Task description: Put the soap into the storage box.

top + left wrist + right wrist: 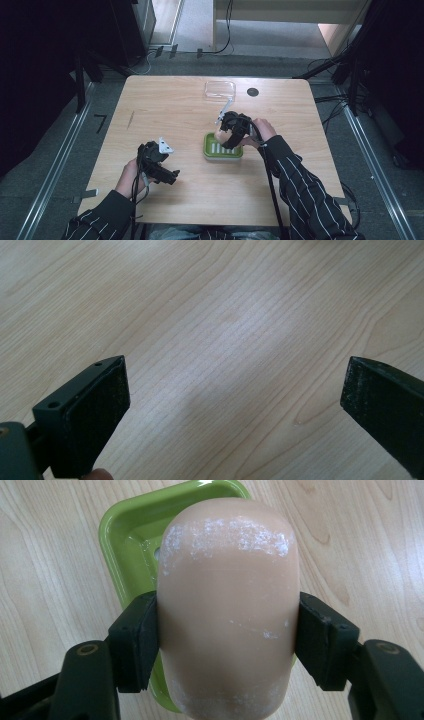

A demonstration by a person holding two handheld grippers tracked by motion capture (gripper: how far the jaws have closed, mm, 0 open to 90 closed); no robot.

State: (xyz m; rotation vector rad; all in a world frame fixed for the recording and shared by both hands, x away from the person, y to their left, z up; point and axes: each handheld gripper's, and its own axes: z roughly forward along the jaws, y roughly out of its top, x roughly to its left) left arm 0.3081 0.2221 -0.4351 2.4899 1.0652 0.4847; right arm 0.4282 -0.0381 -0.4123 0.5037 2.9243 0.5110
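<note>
Right now I have the right gripper [227, 131] clamped across the width of a peach-coloured soap bar [229, 610], one pad [137, 640] pressed on each long side, and I'm holding it just above the green soap dish [131, 545] near the middle of the wooden table [165, 105]. From the high view the dish [222, 152] sits right of centre, with a clear plastic lid [219, 89] well apart at the far edge beside a small dark disc [253, 92]. My left gripper [167, 176] rests near the left front of the table, jaws spread wide with nothing between them, just bare wood under them in the left gripper view.

My worry is the soap itself: it looks smooth, with chalky residue at both ends, so I judge it could squirt out of the pads if I squeeze harder or tilt. If I let go while it's off centre, it may catch the dish rim and tip out, or nudge the light dish across the table
</note>
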